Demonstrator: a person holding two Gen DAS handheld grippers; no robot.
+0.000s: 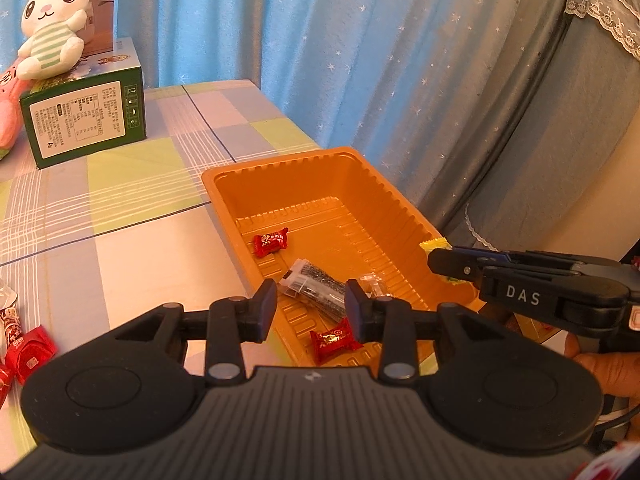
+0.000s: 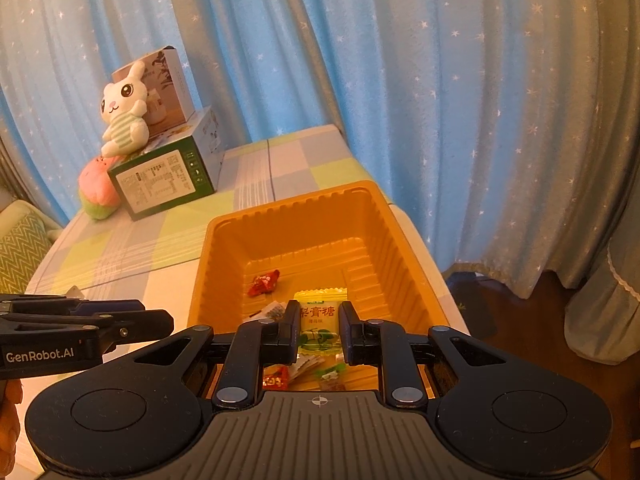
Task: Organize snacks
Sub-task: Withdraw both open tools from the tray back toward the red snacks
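The right gripper (image 2: 319, 330) pinches a yellow candy (image 2: 321, 320) above the orange tray (image 2: 280, 216) (near its right rim); the left gripper (image 1: 311, 307) hangs narrowly parted, empty, over the near-left wall.

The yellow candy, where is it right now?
In the right wrist view, the yellow candy is pinched in the right gripper, held over the near end of the orange tray.

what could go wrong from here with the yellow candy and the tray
1. The right gripper holds the yellow candy near the tray's right wall; a release here might land it on the rim or outside.
2. The tray sits at the table edge, so a bump could shove it off.
3. The left gripper hangs open close by; the two could collide.
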